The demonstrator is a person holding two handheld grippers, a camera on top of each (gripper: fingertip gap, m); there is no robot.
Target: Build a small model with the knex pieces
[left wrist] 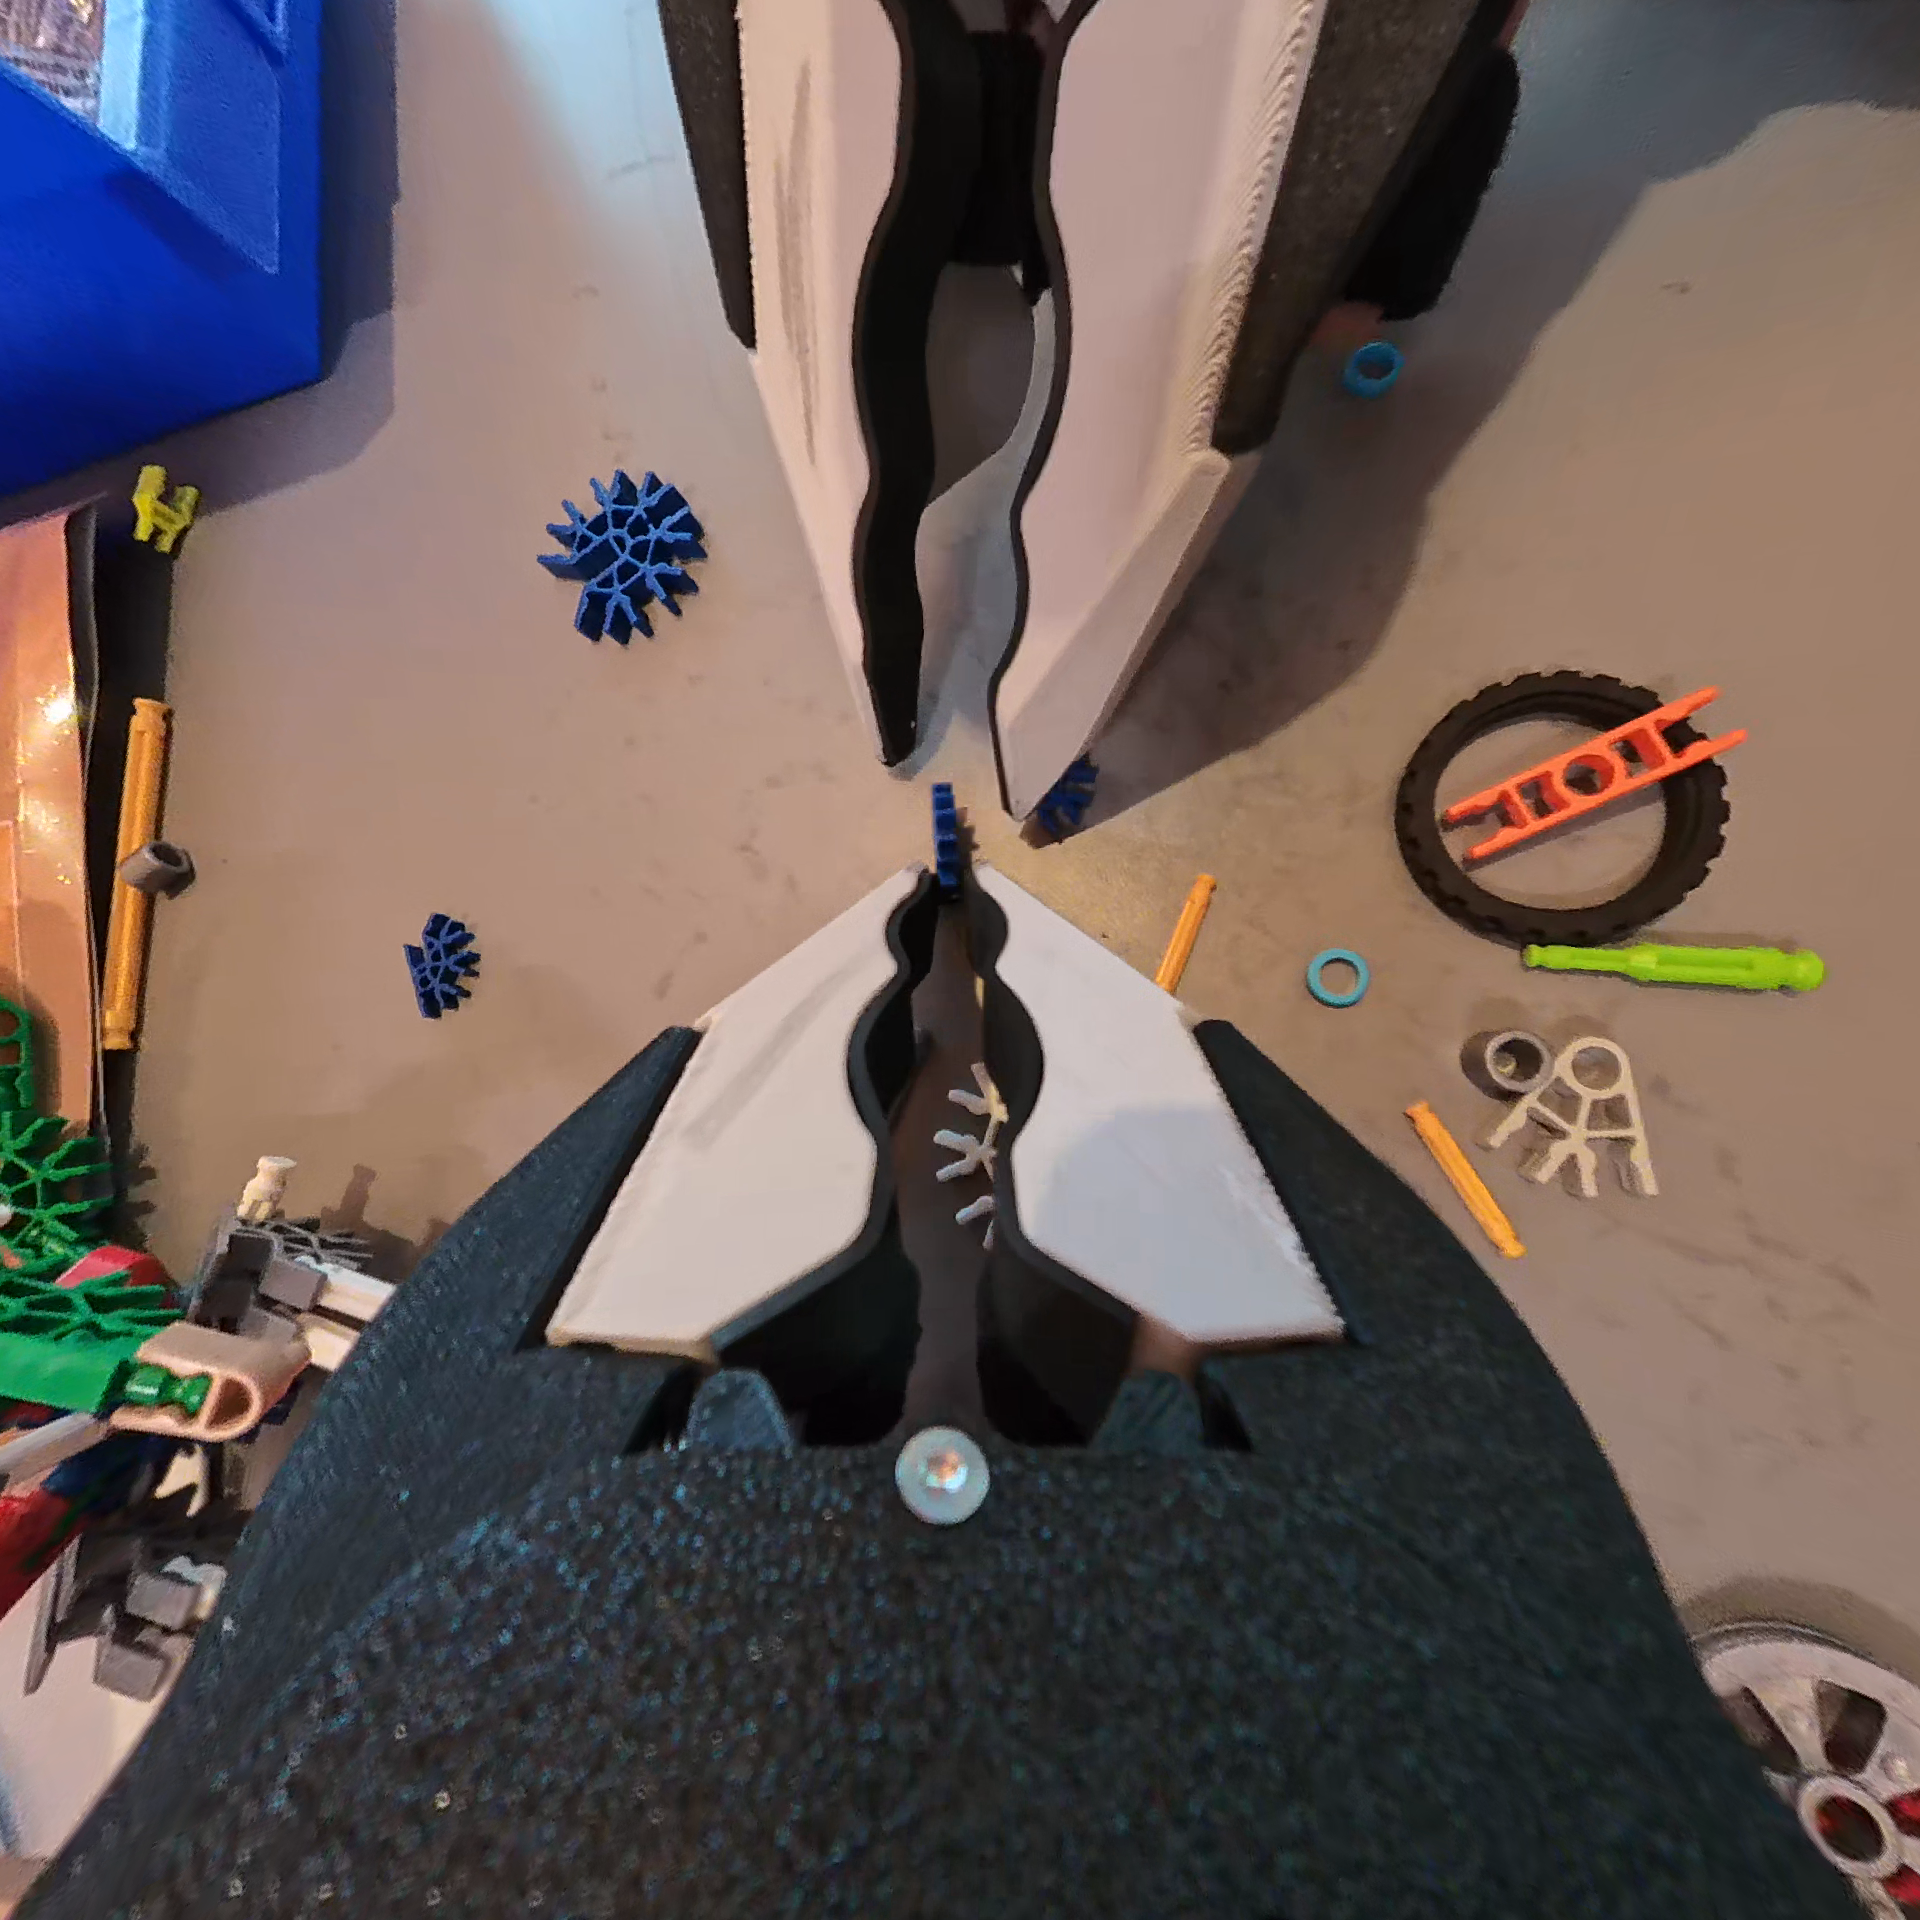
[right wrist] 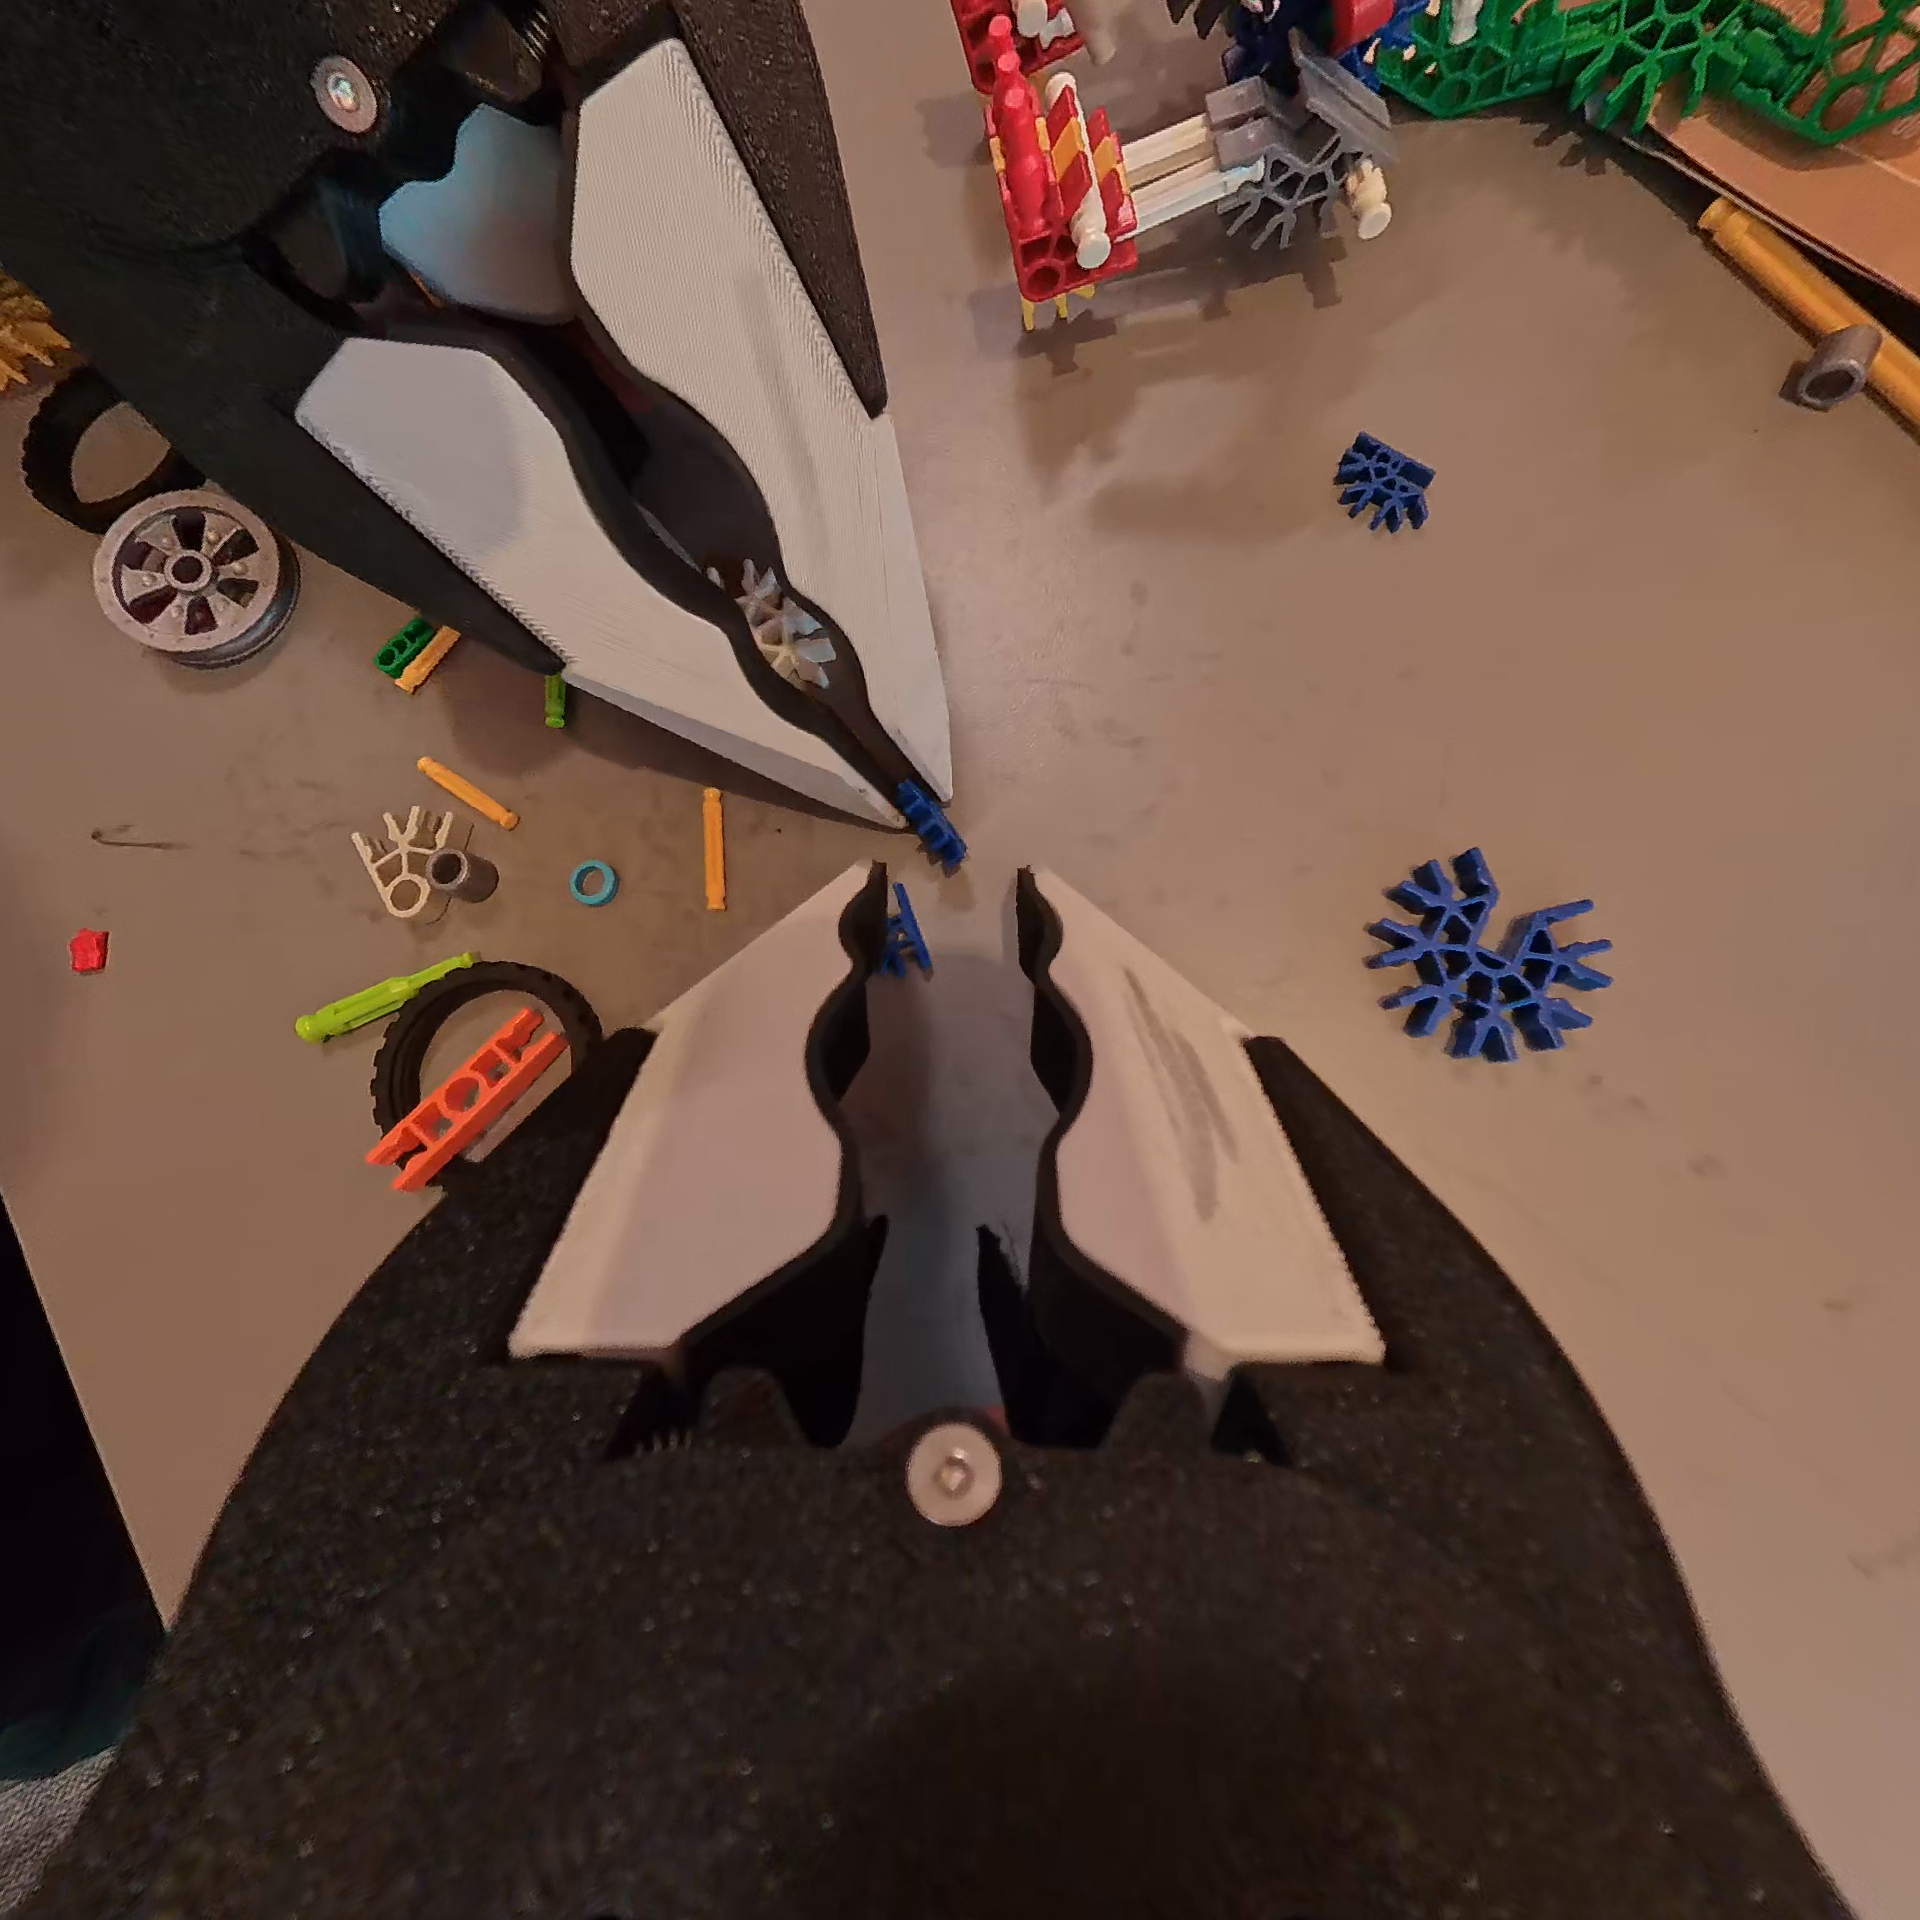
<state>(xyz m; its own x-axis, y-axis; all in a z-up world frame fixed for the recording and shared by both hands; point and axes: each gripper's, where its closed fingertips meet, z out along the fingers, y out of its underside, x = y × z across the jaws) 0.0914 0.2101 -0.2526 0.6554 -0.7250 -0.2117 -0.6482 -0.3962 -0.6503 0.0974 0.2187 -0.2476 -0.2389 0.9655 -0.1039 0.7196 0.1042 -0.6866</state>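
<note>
My left gripper is shut on a small blue toothed connector, held edge-on at its tips. In the right wrist view the left gripper comes in from the upper left with that connector. My right gripper is open and empty, its tips just short of the held connector. It points down from the top in the left wrist view. A second small blue piece lies on the table against its left finger. A pale snowflake connector shows through the gap between the left fingers.
On the grey table lie a large blue snowflake connector, a small blue one, a black tyre holding an orange piece, a green rod, yellow rods, teal rings and a wheel hub. A built assembly and a blue box stand at the edges. Only a small space, under 4 cm, lies between the two pairs of fingers.
</note>
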